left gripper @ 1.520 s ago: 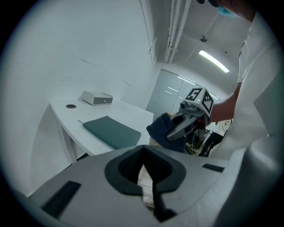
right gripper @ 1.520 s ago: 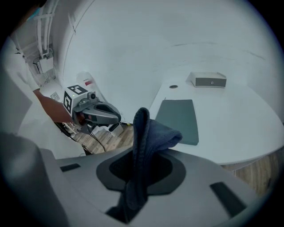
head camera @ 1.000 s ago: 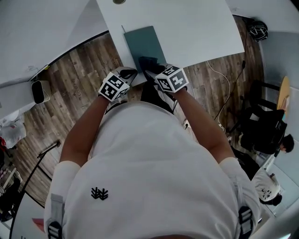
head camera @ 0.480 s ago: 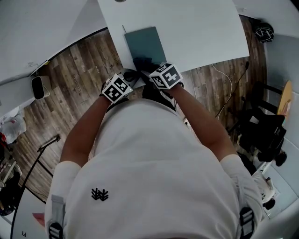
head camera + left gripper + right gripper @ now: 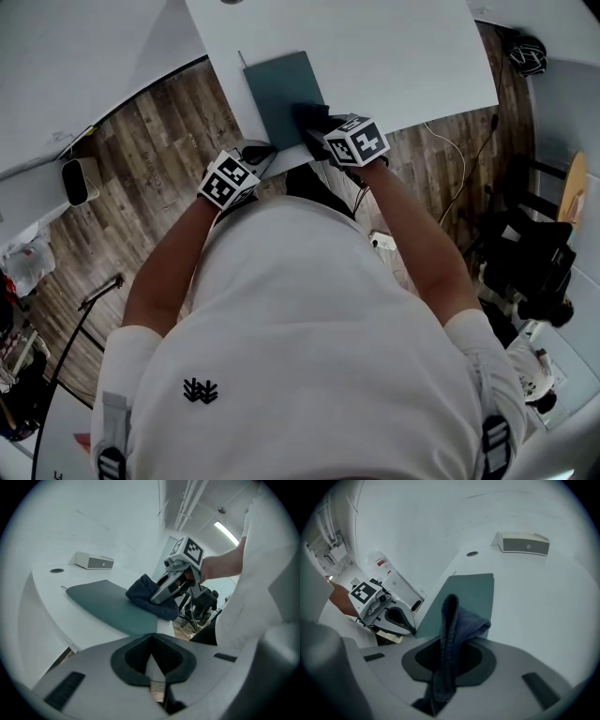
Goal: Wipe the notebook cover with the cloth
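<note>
On the table (image 5: 403,56), the notebook (image 5: 277,84), with the cloth (image 5: 307,117) at its near end; a box (image 5: 93,561) beyond

Head view: cloth (image 5: 307,116) and my right gripper (image 5: 322,133) cover the notebook's (image 5: 279,86) near right corner. The top edge cuts off a round fitting (image 5: 231,2) in the table (image 5: 403,56). Right gripper view: cloth blocks my jaw gap and the notebook's near end. Print on the grey box (image 5: 523,543) is too small to read.
</note>
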A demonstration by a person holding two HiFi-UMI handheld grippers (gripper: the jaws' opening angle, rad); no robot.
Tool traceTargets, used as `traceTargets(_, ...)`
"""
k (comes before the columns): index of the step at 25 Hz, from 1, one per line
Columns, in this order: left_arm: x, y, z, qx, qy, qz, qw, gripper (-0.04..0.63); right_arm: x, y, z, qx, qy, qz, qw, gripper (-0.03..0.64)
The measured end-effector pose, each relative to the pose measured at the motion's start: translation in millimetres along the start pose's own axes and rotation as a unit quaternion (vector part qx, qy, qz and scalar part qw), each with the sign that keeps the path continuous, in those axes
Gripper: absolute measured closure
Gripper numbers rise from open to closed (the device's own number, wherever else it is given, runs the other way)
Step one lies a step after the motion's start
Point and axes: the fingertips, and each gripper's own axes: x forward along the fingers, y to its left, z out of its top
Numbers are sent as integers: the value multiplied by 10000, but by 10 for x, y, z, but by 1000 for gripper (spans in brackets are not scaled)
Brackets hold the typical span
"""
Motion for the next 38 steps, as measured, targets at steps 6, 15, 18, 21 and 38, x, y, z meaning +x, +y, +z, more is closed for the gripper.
traceTargets(6,-1,-5,-9,-161,-116,-165,9997,589,-154,-370,-76,156,63,-290,9994,560)
traceTargets(15,27,5,5,-200,-162,-216,9994,589,-303,-533,7,158,94,-505,9986,560)
traceTargets(18,40,4,1,-206,-174,-211,9994,589,-255,-370,167,29,9,-310,9995,560)
traceTargets(21,40,-20,-8,-199,-177,-206,9994,589,-129,-137,323,-41,-2,-22,10000,560)
traceTargets(38,80,14,16,-295,-197,-134,9993,589,461,265,660,-178,308,639,9973,560)
